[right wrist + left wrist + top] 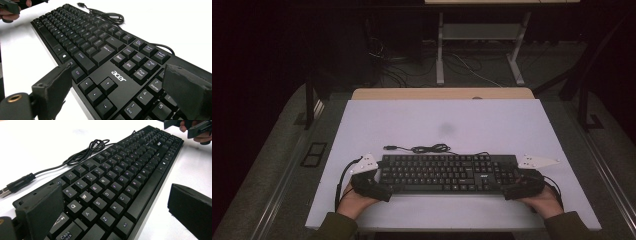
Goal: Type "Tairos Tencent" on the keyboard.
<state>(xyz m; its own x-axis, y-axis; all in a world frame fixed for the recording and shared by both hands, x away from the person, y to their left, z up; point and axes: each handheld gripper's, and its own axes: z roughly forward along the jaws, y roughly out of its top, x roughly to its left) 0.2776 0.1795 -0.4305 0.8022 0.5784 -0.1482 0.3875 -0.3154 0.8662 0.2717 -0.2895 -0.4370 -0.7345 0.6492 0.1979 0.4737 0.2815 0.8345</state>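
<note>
One black keyboard [447,173], flat, corded | both grippers spread, seemingly gripping nothing.

Open white tabletop [492,117] beyond keyboard [447,172]; coiled cable [429,148] behind.

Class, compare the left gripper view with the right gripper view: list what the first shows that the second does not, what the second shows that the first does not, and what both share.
Left gripper view: the letter keys up close, Caps Lock near the bottom edge, and the USB plug lying close by on the table.

Right gripper view: the acer logo, the arrow keys, and the number pad.

Both: the black keyboard, its coiled cable, the white table, two open black jaws straddling one end of the keyboard, and the other hand far off.
</note>
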